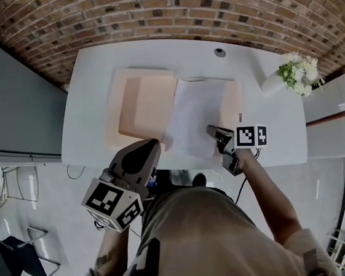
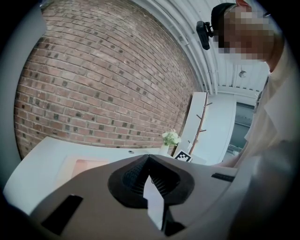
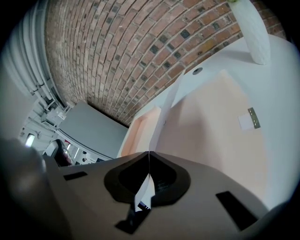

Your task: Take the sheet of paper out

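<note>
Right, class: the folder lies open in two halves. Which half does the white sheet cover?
The half nearer the flower vase: the sheet hides all but a peach strip of it. The other half lies bare.

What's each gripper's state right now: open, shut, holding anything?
Left gripper: shut on the sheet of paper.
Right gripper: shut on the same sheet of paper.

The sheet of paper (image 1: 195, 116) is covering part of the peach folder (image 1: 147, 106), and the left tool (image 1: 155, 145) is hiding the sheet's near left corner. Beyond the sheet, the white vase (image 3: 253, 33) is running off the right gripper view's top edge.
</note>
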`<state>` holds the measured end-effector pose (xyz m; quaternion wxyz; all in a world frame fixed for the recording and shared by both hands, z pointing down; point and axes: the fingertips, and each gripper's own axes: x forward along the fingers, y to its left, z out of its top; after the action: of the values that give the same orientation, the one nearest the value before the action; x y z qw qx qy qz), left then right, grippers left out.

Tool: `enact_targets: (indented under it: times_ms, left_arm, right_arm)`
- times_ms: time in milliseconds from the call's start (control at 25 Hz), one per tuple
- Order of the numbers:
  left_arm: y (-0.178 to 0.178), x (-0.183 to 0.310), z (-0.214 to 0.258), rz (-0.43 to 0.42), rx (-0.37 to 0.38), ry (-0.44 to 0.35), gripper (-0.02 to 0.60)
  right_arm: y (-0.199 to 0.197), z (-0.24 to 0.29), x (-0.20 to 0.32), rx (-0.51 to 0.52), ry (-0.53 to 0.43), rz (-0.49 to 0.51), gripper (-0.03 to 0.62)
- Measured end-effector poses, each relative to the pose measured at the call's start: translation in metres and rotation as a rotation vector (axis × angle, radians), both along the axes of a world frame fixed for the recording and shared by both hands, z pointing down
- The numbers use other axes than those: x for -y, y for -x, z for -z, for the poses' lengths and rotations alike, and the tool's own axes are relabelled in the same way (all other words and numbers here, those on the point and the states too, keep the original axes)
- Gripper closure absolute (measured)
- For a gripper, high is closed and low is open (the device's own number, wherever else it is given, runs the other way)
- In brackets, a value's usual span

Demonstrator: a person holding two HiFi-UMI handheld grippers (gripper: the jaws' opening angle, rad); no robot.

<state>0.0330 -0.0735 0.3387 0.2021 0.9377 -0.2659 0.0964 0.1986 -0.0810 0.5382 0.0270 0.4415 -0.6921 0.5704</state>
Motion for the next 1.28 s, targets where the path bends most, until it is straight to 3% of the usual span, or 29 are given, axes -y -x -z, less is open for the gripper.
enact_targets:
  times_ms: [640, 920, 1280]
  left_arm:
    - [-0.040, -0.021, 0.012, 0.009, 0.029, -0.044, 0.568]
    - [-0.049, -0.033, 0.018, 0.048, 0.030, -0.058, 0.568]
    - [-0.058, -0.056, 0.020, 0.086, 0.056, -0.065, 0.568]
  right_arm:
    - [-0.025, 0.069, -0.011, 0.011, -0.179, 0.089, 0.569]
    - [-0.042, 0.090, -0.020, -0.010, -0.237, 0.128, 0.569]
    - [-0.055, 0.115, -0.044, 0.038, -0.289, 0.167, 0.569]
